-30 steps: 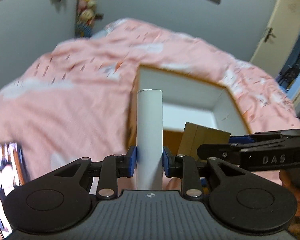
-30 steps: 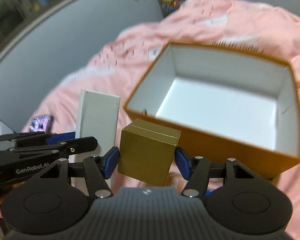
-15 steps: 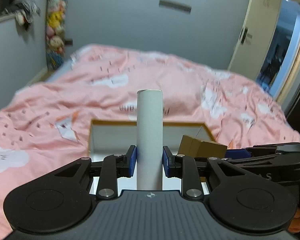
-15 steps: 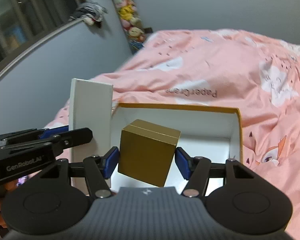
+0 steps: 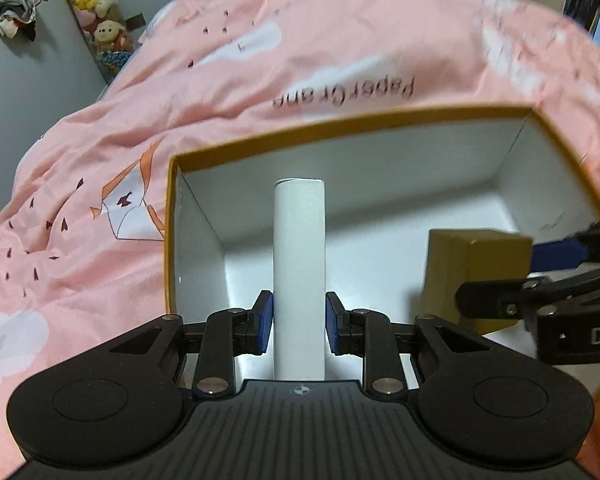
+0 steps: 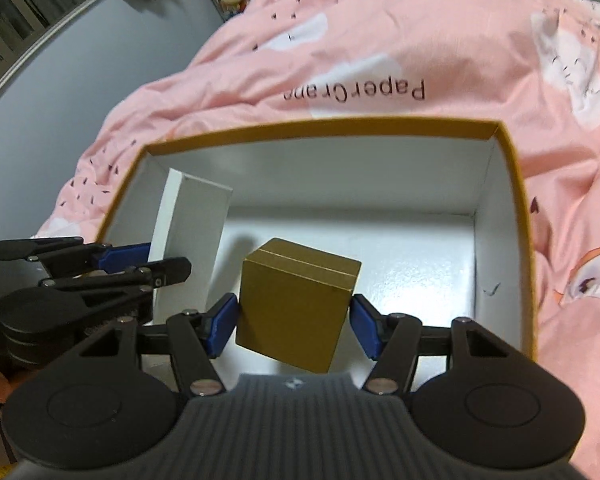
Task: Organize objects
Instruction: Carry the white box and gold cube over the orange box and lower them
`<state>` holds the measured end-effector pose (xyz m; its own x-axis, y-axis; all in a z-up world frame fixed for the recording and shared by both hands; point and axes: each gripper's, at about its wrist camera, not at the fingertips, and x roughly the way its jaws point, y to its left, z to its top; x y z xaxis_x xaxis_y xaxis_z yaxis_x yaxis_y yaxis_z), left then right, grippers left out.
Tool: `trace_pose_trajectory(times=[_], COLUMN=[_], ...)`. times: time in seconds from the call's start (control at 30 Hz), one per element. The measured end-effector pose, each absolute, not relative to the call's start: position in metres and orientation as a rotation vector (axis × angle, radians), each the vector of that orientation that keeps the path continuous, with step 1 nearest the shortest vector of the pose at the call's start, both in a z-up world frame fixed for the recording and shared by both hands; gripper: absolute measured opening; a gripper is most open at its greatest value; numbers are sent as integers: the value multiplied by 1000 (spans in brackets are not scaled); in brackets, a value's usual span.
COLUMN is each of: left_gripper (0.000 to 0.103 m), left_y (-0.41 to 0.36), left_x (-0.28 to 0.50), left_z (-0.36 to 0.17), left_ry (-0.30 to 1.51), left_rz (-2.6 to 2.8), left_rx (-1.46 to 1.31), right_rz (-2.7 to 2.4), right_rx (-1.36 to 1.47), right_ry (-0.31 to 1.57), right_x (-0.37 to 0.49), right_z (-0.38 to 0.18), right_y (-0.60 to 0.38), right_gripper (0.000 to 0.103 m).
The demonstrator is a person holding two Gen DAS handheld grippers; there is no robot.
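The open orange cardboard box (image 6: 512, 200) on the pink bed (image 6: 380, 40) holds nothing released yet: a gold cube (image 6: 296, 304) is pinched by the right hand-held gripper (image 6: 294, 322), a white slim carton (image 5: 299, 272) by the left hand-held gripper (image 5: 299, 322), both held inside it.

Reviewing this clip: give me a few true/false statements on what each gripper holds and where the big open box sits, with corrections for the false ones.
1. The left gripper is shut on a white box. True.
2. The right gripper holds a red ball. False: it is shut on a gold cube.
3. The open box has a white interior and an orange-brown rim. True.
4. The open box rests on a wooden table. False: it sits on a pink bedspread printed with "PaperCrane".
5. The white box is to the left of the gold cube in the right wrist view. True.
6. The open box is already packed full. False: its white floor is mostly bare.
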<state>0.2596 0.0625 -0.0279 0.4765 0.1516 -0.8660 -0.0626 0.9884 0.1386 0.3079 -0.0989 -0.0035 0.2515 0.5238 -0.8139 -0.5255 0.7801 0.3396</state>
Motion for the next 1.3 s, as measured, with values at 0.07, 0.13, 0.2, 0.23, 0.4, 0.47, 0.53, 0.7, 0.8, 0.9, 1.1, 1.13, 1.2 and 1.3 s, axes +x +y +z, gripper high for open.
trace_pose_trajectory(times=[0.07,0.13,0.2,0.23,0.4,0.47,0.53,0.7,0.8,0.9,1.1,1.13,1.2,1.3], left_gripper=[30,30,30,30,30,31,31,33,35,35,32,29,27,26], left_y=[58,53,50,49,50,53,57,64,66,67,66,65,61,61], left_x=[265,270,277,280,289,290,290,284,281,280,284,285,287,285], left_z=[-32,-36,-42,-45,-50,-48,-46,-43,-40,-35,-34,-36,-40,-42], left_ry=[1092,1112,1142,1156,1163,1170,1178,1172,1168,1161,1179,1185,1185,1177], left_rz=[150,160,176,183,223,217,190,101,48,9,-102,-103,-79,-65], left_rx=[139,170,188,190,145,104,51,-82,-156,-220,-345,-350,-318,-301], right_rz=[712,713,714,712,701,704,711,717,725,717,671,666,656,654], right_rx=[-18,-37,-48,-52,-74,-77,-81,-87,-82,-91,-129,-134,-146,-149], right_ry=[1120,1126,1128,1130,1137,1143,1147,1162,1179,1183,1195,1195,1196,1210], right_x=[311,311,313,313,316,315,314,314,313,313,315,316,316,318], right_z=[-9,-13,-17,-18,-22,-23,-23,-27,-29,-28,-26,-26,-27,-30], right_y=[-96,-93,-92,-92,-93,-95,-96,-91,-88,-88,-91,-92,-94,-95], right_gripper=[63,63,63,63,63,63,63,63,63,63,63,63,63,63])
